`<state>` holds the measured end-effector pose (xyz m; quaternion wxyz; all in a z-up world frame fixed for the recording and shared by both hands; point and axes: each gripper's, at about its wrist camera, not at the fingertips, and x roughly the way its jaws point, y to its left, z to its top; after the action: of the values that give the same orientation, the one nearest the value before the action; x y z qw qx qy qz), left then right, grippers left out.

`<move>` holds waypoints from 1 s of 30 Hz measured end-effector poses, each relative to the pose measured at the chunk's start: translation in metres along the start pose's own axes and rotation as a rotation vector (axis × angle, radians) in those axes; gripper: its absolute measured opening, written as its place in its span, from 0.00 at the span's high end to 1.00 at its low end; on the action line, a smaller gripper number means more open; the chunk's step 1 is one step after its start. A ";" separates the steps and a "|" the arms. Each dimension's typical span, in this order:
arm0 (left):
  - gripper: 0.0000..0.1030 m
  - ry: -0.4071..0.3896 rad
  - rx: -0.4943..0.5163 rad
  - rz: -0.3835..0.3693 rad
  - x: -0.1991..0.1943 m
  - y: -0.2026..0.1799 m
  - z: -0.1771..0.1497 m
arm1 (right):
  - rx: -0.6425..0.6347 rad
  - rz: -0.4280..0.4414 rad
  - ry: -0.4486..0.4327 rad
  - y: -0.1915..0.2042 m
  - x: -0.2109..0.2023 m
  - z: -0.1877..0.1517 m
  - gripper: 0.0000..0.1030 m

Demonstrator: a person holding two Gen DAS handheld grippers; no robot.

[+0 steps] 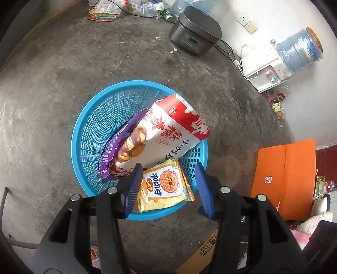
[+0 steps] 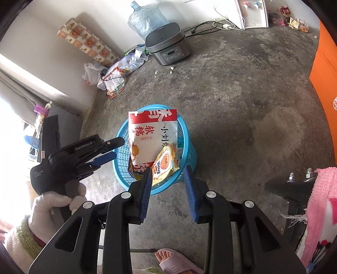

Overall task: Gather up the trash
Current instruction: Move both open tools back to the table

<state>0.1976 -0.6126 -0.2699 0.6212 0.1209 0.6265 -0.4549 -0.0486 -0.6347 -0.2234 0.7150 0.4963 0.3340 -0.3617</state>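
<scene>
- Left wrist view, nearest: left gripper [image 1: 167, 187] with blue ribbed fingers [image 1: 132, 189] spread wide, holding nothing, poised over the near rim of the round blue plastic mesh basket [image 1: 88, 126].
- Just beyond the fingers: flat yellow "Enaak" snack packet [image 1: 164, 187] lying against the basket's near wall, inside the rim.
- Behind that: tall white-and-red bread bag [image 1: 168, 128] leaning upright in the basket, top sticking above the rim; crumpled purple foil wrapper [image 1: 111, 151] tucked against its left side.
- Basket standing on the grey concrete floor [image 1: 63, 84].
- Farther right: flat orange cardboard box [image 1: 284, 179] on the floor, well apart from the basket.
- Far side: dark grey rice cooker [image 1: 195, 31] near the white wall; loose plastic bags and wrappers [image 1: 105, 10] to its left; white water dispenser [image 1: 265, 71] to its right.
- Right wrist view, nearest: right gripper [image 2: 169, 194], blue fingers [image 2: 145, 196] apart and empty, just short of the basket [image 2: 187, 134].
- Left of it: white-gloved hand [image 2: 59, 200] holding the left gripper [image 2: 109, 149] beside the basket.
</scene>
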 end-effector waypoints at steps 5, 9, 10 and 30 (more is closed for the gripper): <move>0.53 -0.093 -0.039 -0.029 -0.065 0.002 0.009 | -0.031 0.041 -0.009 0.018 0.005 0.011 0.70; 0.49 -0.202 0.037 -0.020 -0.158 -0.006 0.008 | -0.098 0.090 -0.079 0.055 0.019 0.053 0.68; 0.48 -0.230 0.064 -0.007 -0.185 -0.007 0.004 | -0.116 0.094 -0.080 0.066 0.029 0.065 0.66; 0.33 -0.687 -0.162 0.288 -0.498 0.138 -0.271 | -0.274 -0.021 0.010 0.085 0.133 0.047 0.69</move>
<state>0.2143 -0.1342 0.0643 0.8602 -0.0015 0.3921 -0.3261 0.0980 -0.6828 -0.2818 0.7706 0.3924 0.3889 -0.3176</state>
